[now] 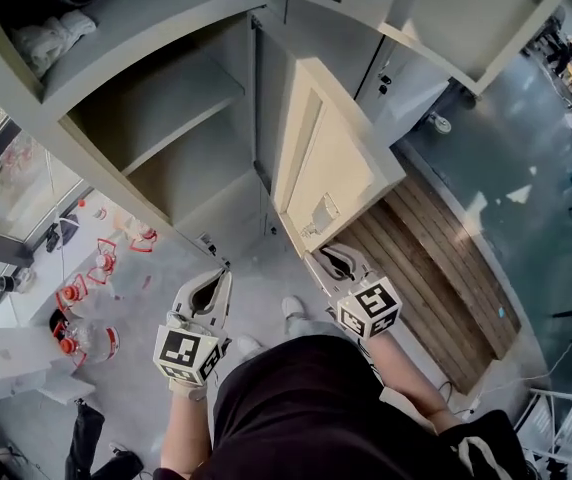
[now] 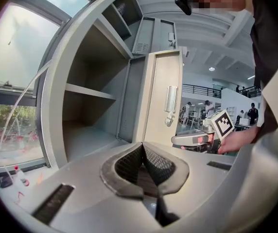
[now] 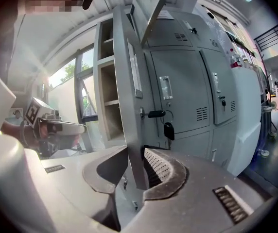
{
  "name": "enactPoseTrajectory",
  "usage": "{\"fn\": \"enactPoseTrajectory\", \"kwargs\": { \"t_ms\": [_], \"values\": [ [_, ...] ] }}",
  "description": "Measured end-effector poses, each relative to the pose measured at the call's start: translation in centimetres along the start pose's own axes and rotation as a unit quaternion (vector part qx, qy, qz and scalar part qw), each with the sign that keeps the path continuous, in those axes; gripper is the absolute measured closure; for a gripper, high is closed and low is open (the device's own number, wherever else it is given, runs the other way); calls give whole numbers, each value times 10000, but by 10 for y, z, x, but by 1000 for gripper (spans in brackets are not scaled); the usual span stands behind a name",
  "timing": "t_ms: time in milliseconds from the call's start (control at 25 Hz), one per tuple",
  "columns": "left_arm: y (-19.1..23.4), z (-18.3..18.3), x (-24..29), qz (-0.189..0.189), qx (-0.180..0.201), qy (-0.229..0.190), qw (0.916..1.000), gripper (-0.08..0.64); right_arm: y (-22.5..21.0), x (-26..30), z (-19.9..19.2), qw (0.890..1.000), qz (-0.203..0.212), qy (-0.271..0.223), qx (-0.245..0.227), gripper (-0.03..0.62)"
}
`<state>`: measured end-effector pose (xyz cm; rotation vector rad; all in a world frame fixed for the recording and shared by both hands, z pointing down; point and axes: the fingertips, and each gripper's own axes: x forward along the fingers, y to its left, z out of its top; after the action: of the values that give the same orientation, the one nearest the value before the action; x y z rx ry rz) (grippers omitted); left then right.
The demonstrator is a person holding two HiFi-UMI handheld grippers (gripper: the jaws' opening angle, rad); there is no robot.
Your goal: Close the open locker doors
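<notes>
We clamp the right gripper (image 1: 331,260) narrowly on the lower free edge of the open locker door (image 1: 326,158), which stands out from its compartment (image 1: 181,168), ready to be swung shut. The left gripper (image 1: 216,286) hangs beside it, jaws together and empty, likely because one grip suffices.

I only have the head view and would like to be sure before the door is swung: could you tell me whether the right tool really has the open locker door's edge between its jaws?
Observer: Yes. In the right gripper view, the right tool is closed on the edge of the locker door.
Operator: Thank you. Is the left tool carrying anything?
Observer: No. The left tool is shut, with nothing between its jaws.
Operator: Is there anything on the door's outer face?
Observer: A key with a black fob sticks out of its lock.
</notes>
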<state>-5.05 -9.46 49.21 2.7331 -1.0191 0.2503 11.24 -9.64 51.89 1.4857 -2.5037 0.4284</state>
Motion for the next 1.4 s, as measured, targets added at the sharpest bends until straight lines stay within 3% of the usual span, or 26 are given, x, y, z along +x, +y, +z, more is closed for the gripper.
{"fn": "enactPoseTrajectory", "kwargs": {
  "t_ms": [560, 960, 1400],
  "values": [
    [32, -20, -74, 853, -233, -113, 9960, 541, 78, 45, -4, 9960, 831, 126, -311, 441],
    [48, -30, -122, 1687, -445, -139, 9846, 541, 124, 83, 9, 9866, 1539, 94, -530, 460],
    [57, -41, -151, 2349, -664, -87, 9697, 541, 151, 124, 18, 9748, 2105, -12, -743, 457]
  ]
}}
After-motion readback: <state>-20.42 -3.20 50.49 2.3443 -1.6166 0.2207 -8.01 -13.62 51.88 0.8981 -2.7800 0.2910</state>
